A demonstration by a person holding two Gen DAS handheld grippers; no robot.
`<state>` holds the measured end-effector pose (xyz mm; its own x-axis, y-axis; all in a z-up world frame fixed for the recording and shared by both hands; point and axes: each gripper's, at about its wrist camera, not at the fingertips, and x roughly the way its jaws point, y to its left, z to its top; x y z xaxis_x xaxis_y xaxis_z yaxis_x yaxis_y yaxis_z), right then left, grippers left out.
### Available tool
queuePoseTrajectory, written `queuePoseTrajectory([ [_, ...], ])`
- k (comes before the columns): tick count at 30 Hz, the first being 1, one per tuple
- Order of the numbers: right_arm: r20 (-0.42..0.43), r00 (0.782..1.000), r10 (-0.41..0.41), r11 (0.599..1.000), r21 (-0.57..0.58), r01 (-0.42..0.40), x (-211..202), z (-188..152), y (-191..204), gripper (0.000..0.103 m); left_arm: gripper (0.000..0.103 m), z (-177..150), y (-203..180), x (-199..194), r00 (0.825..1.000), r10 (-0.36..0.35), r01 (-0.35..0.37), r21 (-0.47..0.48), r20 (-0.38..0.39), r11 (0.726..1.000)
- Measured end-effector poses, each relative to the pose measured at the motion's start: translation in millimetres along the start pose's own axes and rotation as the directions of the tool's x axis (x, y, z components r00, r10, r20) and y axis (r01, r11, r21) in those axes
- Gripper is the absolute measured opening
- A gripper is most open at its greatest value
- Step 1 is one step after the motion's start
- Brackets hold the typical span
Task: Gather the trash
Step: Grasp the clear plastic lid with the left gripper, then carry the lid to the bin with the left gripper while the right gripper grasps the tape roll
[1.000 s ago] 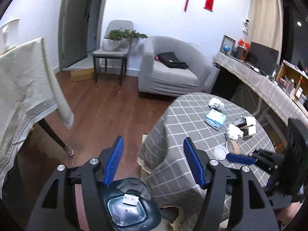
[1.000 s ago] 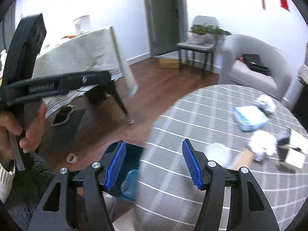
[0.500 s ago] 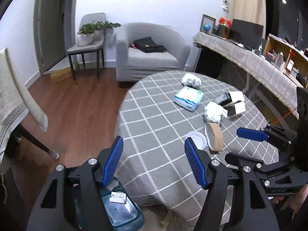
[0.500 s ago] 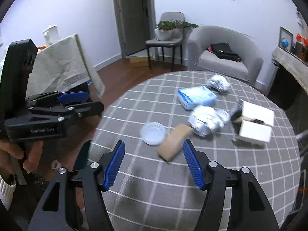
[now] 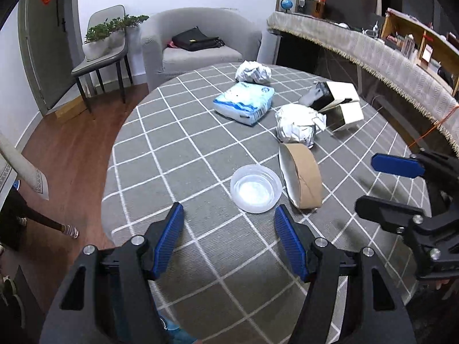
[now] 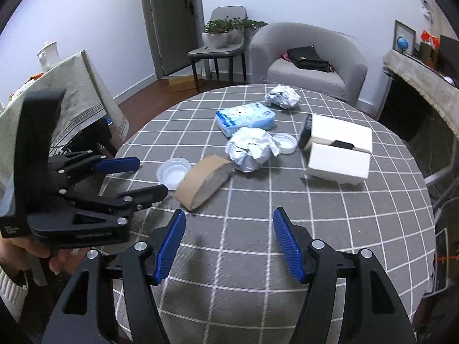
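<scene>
Trash lies on a round table with a grey checked cloth [image 5: 178,149] [image 6: 330,215]. There is a clear plastic lid [image 5: 256,188] [image 6: 173,173], a brown paper bowl on its side [image 5: 301,179] [image 6: 205,182], a crumpled foil ball [image 5: 298,124] [image 6: 251,149], a second foil ball [image 5: 253,71] [image 6: 282,96], a blue tissue pack [image 5: 243,103] [image 6: 245,118] and an open white box [image 5: 341,104] [image 6: 338,149]. My left gripper [image 5: 229,223] [image 6: 134,176] hangs open just short of the lid. My right gripper [image 6: 229,229] [image 5: 381,183] stands open over bare cloth, near the bowl.
A grey armchair [image 5: 198,46] with a black bag stands behind the table, next to a chair [image 5: 100,60] bearing potted plants. A cloth-covered side table [image 6: 68,97] is at the left, a long draped counter [image 5: 373,54] at the right. Wooden floor [image 5: 74,143] lies left of the table.
Both grippers have swung from the floor and the bin beside the table to over the tabletop. The trash now lies straight ahead and closer. Both stay open.
</scene>
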<state>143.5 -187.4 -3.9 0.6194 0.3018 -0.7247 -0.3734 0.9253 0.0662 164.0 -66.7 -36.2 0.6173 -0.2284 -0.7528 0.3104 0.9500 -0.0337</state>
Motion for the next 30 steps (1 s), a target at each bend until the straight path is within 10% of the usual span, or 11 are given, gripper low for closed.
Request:
queuePoseTrajectory([
  [11,-0.012,1.0,-0.006,0.999,0.033,0.006,-1,-6,-15,0.066,0.069,10,-14,16,1.0,0.018,-0.018,0.008,0.023,1.0],
  [16,0.01,1.0,-0.007,0.999,0.049,0.007,-4,-4,-16,0.069,0.042,14,-14,18,0.998,0.039,-0.038,-0.007,0.041,0.999],
  [30,-0.003,1.0,0.027,0.999,0.027,-0.027,17,6,9,0.069,0.042,12,37,-4,0.998,0.0,0.013,-0.191,0.067,0.982],
])
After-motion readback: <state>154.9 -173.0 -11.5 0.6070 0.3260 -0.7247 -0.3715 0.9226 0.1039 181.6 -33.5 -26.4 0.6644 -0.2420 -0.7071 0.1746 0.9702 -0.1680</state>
